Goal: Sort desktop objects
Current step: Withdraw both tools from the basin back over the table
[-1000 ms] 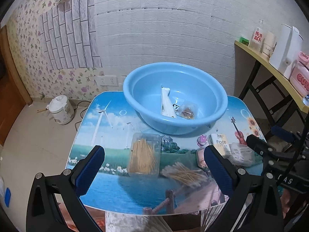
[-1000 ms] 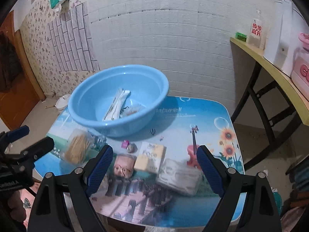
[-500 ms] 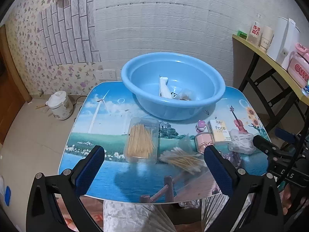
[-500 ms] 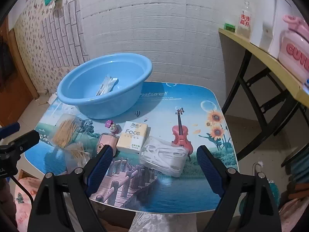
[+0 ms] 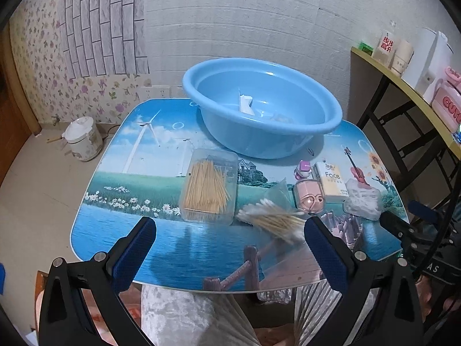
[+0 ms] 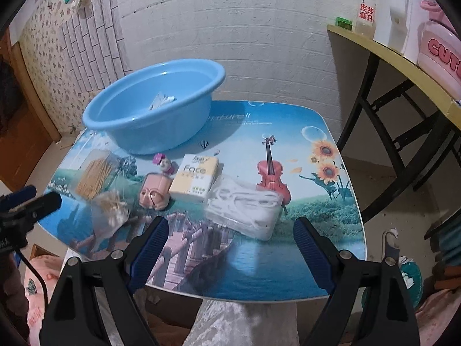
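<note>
A blue basin point(image 5: 331, 121) point(image 6: 115, 129) stands at the back of a small picture-printed table point(image 5: 173, 245) point(image 6: 302, 259), with a white packet point(image 5: 245, 104) inside. In front lie a clear box of toothpicks point(image 5: 208, 187) point(image 6: 96, 174), a bag of cotton swabs point(image 5: 273, 219) point(image 6: 111, 210), a pink case point(image 5: 309, 197) point(image 6: 154, 191), a small pink-purple toy point(image 5: 302, 170) point(image 6: 164, 163), a yellow "Face" tissue pack point(image 5: 331, 181) point(image 6: 194, 181) and a clear box of white floss picks point(image 5: 361, 199) point(image 6: 245, 206). My left gripper point(image 5: 230, 248) hangs open near the front edge, before the toothpicks and swabs. My right gripper point(image 6: 230, 245) is open before the floss box.
A yellow-topped side table point(image 6: 403, 63) on black legs stands to the right, holding a bottle point(image 6: 366, 11) and a pink container point(image 6: 440, 49). A white rice cooker point(image 5: 83, 138) sits on the floor at left. A person's lap in pale fabric point(image 5: 187, 314) lies below the table's front edge.
Both grippers have sunk and drawn back, so the table looks lower and flatter and the basin's inside shows less. No object has moved; both pairs of jaws keep the same width.
</note>
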The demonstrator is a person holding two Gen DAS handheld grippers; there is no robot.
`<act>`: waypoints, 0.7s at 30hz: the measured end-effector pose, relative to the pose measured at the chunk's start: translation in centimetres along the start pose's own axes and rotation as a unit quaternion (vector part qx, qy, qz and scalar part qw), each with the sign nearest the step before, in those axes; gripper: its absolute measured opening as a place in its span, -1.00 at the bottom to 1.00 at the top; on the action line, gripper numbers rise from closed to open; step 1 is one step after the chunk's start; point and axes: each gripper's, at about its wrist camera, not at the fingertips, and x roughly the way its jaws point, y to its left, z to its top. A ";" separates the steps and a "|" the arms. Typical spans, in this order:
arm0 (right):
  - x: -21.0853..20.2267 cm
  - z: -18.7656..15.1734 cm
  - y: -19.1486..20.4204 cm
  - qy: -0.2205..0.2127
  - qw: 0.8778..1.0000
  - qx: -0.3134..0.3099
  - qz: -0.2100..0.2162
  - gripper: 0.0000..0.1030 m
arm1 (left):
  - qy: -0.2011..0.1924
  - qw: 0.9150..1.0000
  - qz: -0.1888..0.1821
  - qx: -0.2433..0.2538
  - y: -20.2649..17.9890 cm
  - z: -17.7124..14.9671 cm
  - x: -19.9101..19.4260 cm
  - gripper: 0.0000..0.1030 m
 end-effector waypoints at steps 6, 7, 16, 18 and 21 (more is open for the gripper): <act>0.4 -0.6 -0.6 0.003 1.000 0.003 -0.008 0.74 | 0.003 1.000 0.019 0.008 0.4 -0.4 0.4 1.00; 0.6 -0.6 -0.7 0.006 1.000 0.004 -0.008 0.74 | 0.006 1.000 0.018 0.005 0.5 -0.5 0.5 1.00; 1.0 -0.7 -0.8 0.012 1.000 0.005 -0.009 0.74 | 0.014 1.000 0.012 0.008 0.2 -0.4 0.9 1.00; 1.0 -0.7 -0.8 0.013 1.000 0.005 -0.010 0.74 | 0.016 1.000 0.009 0.008 0.2 -0.3 1.0 1.00; 1.0 -0.6 -0.8 0.012 1.000 0.007 -0.010 0.74 | 0.019 1.000 0.010 0.007 0.1 -0.5 1.2 1.00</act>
